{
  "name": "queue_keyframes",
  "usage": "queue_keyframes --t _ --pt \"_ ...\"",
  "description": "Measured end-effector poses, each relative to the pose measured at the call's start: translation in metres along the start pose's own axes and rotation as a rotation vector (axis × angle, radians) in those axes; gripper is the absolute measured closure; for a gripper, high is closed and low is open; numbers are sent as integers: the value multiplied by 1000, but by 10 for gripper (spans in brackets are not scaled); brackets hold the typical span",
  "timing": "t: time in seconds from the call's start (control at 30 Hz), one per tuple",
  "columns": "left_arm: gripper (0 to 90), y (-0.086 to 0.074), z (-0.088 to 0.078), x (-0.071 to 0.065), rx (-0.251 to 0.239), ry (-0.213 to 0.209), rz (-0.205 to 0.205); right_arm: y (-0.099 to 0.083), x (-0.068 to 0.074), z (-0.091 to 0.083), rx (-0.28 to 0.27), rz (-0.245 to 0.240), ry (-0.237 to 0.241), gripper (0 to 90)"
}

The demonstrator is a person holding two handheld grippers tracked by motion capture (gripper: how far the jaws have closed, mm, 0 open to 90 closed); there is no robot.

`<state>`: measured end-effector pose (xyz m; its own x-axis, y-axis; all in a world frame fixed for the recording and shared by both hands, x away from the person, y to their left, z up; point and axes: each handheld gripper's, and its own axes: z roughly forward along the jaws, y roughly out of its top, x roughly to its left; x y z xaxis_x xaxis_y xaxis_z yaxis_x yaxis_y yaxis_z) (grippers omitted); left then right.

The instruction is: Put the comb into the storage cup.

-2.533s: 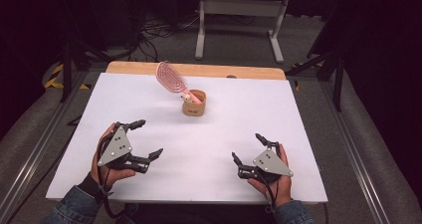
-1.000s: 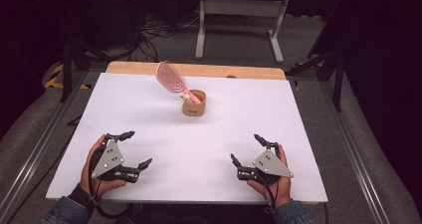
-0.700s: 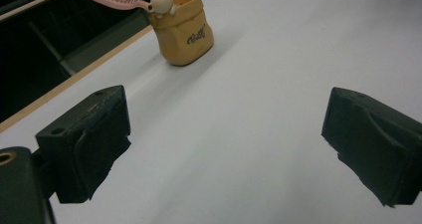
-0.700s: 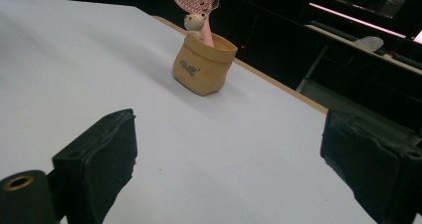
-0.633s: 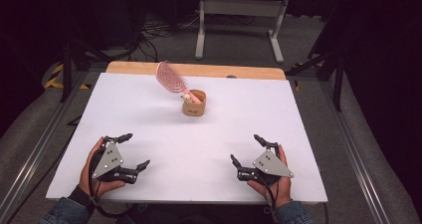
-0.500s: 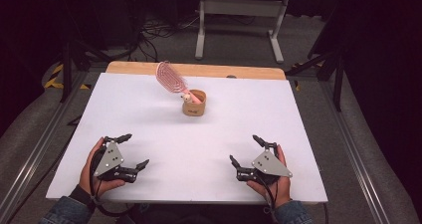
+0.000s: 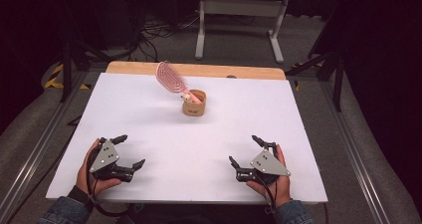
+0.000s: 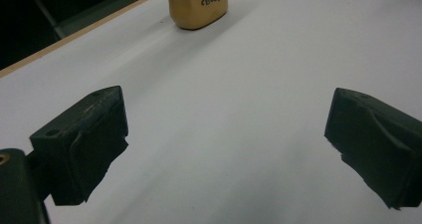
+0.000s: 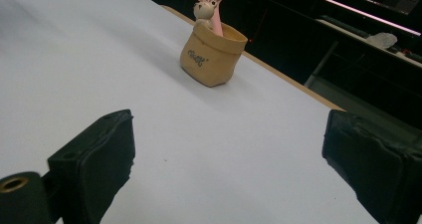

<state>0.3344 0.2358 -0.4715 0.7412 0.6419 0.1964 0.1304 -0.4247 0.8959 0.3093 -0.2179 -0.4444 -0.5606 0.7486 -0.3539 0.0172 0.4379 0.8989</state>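
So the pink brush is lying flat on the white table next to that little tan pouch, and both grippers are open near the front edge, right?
Not quite. The pink brush isn't lying flat beside the tan pouch; it stands in it, handle down and head leaning out, as the high view and right gripper view show. The rest holds: the left gripper and right gripper are open near the white table's front edge.

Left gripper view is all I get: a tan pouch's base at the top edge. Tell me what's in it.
Observer: A pink hairbrush stands handle-down in the tan pouch, its head leaning out toward the table's far left.
Operator: Say what else is on that handle.
Observer: In the right gripper view a small cream bear figure sits at the pouch's rim, against the handle.
Operator: Report the right gripper.
Observer: The right gripper is near the table's front edge, jaws wide apart and empty; the left gripper mirrors it.
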Motion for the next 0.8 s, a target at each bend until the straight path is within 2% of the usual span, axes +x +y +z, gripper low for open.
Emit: queue_keyframes --t 0.43,0.8 --pt "43 1 -3 -1 -23 5 0 2 2 0 1 -8 -5 76" --pt "43 1 -2 -2 -20 4 2 2 2 0 -3 -3 -4 76"
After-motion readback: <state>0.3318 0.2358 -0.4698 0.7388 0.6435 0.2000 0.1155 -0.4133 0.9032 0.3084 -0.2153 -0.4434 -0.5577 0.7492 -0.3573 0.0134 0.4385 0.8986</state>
